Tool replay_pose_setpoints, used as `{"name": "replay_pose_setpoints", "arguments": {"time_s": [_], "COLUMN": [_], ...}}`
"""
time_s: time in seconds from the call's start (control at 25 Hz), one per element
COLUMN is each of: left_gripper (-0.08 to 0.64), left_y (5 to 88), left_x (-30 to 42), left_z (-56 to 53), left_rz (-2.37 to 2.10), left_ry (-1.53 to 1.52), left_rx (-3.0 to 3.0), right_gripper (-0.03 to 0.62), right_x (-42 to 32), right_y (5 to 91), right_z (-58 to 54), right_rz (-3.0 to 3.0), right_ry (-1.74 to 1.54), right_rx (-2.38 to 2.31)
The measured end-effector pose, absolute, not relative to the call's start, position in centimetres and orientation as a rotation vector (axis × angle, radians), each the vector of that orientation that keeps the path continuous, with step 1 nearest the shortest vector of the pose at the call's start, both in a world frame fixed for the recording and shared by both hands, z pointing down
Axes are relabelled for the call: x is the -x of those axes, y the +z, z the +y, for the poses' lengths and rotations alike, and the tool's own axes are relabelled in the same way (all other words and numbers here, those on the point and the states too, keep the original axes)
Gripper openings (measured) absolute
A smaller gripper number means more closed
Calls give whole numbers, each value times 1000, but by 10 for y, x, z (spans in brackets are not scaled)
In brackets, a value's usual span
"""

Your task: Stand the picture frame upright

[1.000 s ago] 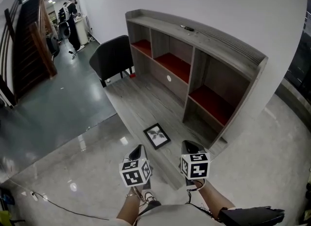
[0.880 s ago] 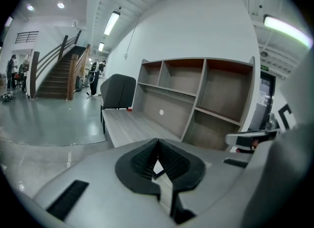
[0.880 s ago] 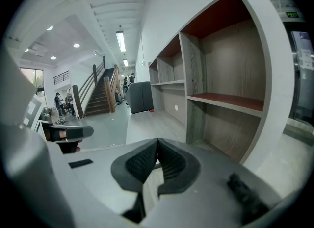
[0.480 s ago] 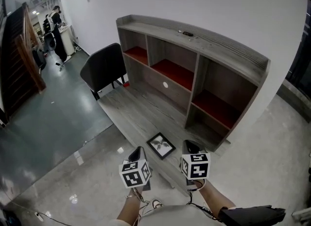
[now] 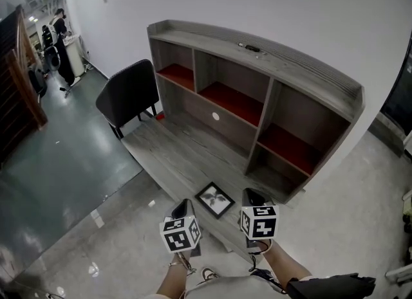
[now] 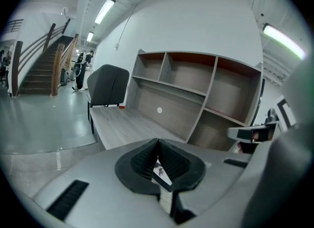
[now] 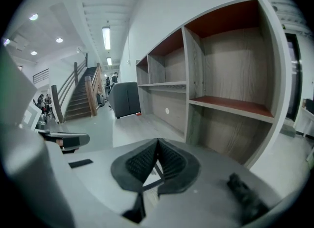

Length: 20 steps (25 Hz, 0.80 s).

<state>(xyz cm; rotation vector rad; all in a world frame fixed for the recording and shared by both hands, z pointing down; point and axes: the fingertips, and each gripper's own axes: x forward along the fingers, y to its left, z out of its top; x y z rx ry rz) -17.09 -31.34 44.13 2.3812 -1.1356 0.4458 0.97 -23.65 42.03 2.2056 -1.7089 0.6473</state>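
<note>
Head view: picture frame [image 5: 215, 199] flat on surface [image 5: 174, 156], long side parallel w/ shelf [image 5: 283, 108]; left hand-held gripper [image 5: 183, 204] & right hand-held gripper [image 5: 250, 195] jaws together, empty.

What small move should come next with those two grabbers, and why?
Probably open the jaws and lower toward the picture frame: it lies flat on the wooden platform, and the left gripper and right gripper hang near it, both shut and empty.

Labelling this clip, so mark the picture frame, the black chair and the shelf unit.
picture frame [image 5: 215, 200]: head view, centre of its picture.
black chair [image 5: 127, 94]: head view, middle of the backrest.
shelf unit [image 5: 309, 67]: head view, bare top board.
</note>
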Motion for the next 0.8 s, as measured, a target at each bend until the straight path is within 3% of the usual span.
{"name": "replay_pose_setpoints", "arguments": {"time_s": [0.8], "left_gripper": [14], "left_y": [509], "left_x": [132], "left_z": [-295], "left_rz": [-1191], "left_ry": [617], "left_rx": [-2207], "right_gripper": [31], "right_x": [-70], "right_y": [475], "right_z": [-235], "right_rz": [-1708], "right_ry": [792], "right_rx": [-2099]}}
